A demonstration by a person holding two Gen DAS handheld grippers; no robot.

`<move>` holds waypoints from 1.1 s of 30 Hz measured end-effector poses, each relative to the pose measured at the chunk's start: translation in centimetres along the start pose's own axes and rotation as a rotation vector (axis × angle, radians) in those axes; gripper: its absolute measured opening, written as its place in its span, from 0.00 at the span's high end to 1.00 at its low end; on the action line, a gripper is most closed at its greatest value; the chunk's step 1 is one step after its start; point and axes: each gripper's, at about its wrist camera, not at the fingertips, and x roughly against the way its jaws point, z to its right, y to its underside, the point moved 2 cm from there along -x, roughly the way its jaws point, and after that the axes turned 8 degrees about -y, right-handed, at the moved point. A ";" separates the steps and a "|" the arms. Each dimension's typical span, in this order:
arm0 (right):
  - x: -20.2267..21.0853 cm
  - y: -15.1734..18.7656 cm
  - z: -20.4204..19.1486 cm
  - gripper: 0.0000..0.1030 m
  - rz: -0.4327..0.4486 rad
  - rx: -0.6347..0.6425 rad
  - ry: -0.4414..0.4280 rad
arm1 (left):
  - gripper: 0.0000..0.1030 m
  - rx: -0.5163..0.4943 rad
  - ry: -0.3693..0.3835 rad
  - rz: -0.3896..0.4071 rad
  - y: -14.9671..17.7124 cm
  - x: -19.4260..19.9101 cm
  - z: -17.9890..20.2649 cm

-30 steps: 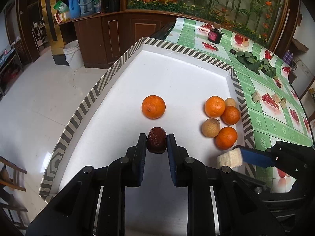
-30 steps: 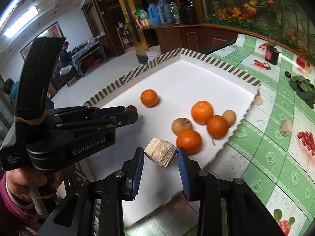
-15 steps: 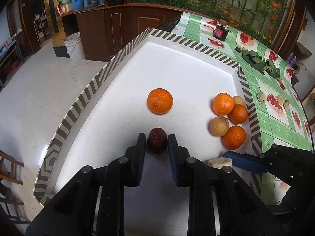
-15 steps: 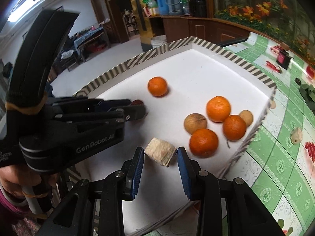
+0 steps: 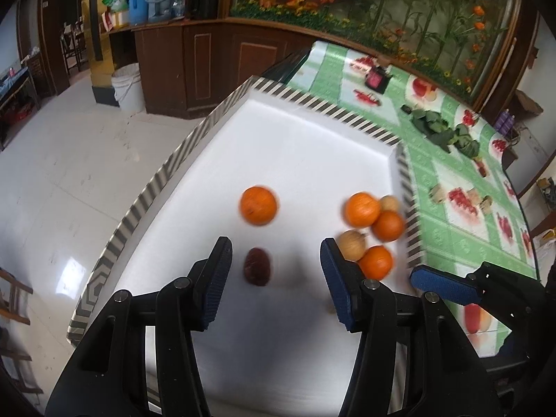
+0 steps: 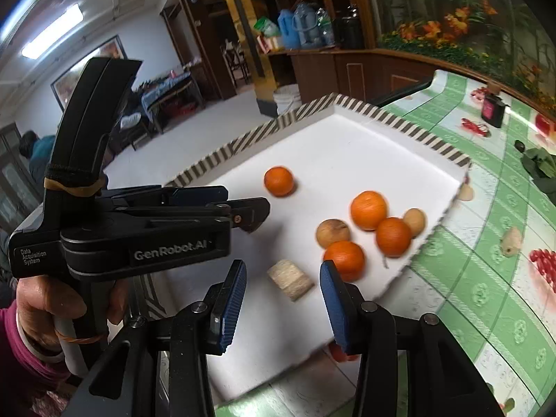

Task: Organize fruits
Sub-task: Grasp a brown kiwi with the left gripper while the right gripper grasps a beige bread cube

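A white tray [image 5: 312, 160] with a striped rim holds the fruit. My left gripper [image 5: 274, 278] is open, and a dark red fruit [image 5: 257, 266] lies on the tray between its fingers. A lone orange [image 5: 259, 205] sits just beyond. My right gripper [image 6: 283, 295] is open, with a pale cut fruit chunk [image 6: 290, 279] lying on the tray between its fingers. A cluster of three oranges [image 6: 369, 209] and two tan round fruits [image 6: 333, 232] sits to its right. The left gripper body [image 6: 139, 232] fills the left of the right wrist view.
The tray stands on a green fruit-print tablecloth [image 5: 458, 215]. On it lie leafy greens [image 5: 441, 132], a dark red box [image 5: 377, 78] and small pale pieces [image 6: 510, 241]. The white floor [image 5: 69, 173] drops off left of the tray. A wooden counter [image 5: 215, 55] stands behind.
Both grippers have opened. The dark red fruit and the pale chunk, held before, now lie on the tray between the fingers.
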 end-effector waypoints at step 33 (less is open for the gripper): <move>13.0 7.6 15.3 0.58 0.114 -0.291 0.299 | 0.49 -0.247 0.143 -0.015 -0.4 -0.7 17.6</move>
